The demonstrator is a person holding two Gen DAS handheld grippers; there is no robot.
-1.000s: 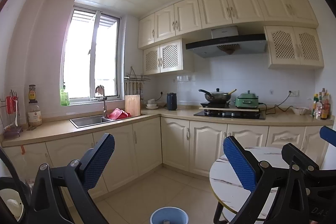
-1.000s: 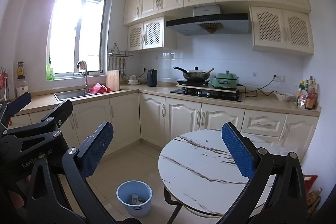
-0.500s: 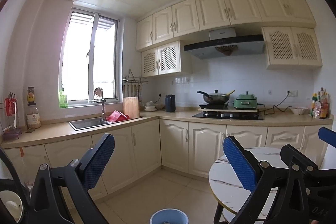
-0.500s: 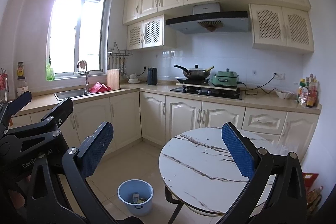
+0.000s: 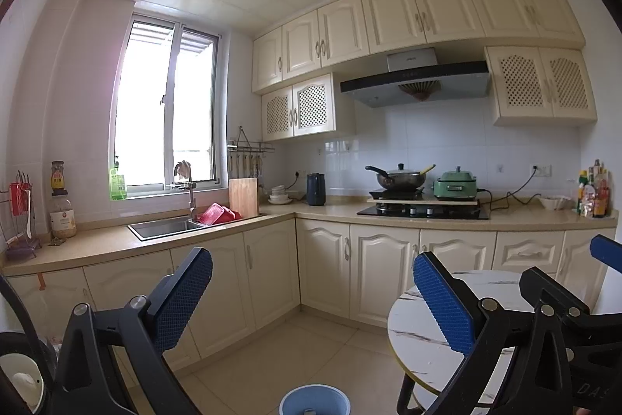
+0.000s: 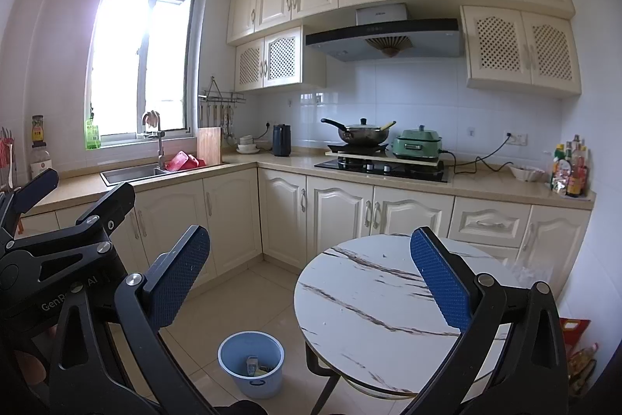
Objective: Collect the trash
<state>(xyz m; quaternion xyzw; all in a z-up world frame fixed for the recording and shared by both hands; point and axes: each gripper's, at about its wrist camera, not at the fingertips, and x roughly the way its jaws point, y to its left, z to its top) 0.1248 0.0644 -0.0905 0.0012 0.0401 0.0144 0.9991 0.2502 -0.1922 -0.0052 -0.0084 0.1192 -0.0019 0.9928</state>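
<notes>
A blue trash bin stands on the floor left of a round marble table; a few pieces of trash lie inside it. The bin's rim also shows at the bottom of the left wrist view. My left gripper is open and empty, held high above the floor. My right gripper is open and empty, over the table's near-left edge. The left gripper also shows at the left of the right wrist view. No trash shows on the tabletop.
Cream L-shaped cabinets run along the walls with a sink, stove with wok, green cooker and bottles. A tiled floor lies between cabinets and table. Bags sit at the right wall.
Both cameras have tilted slightly upward, so the scene sits lower in view. Both grippers stay open and empty.
</notes>
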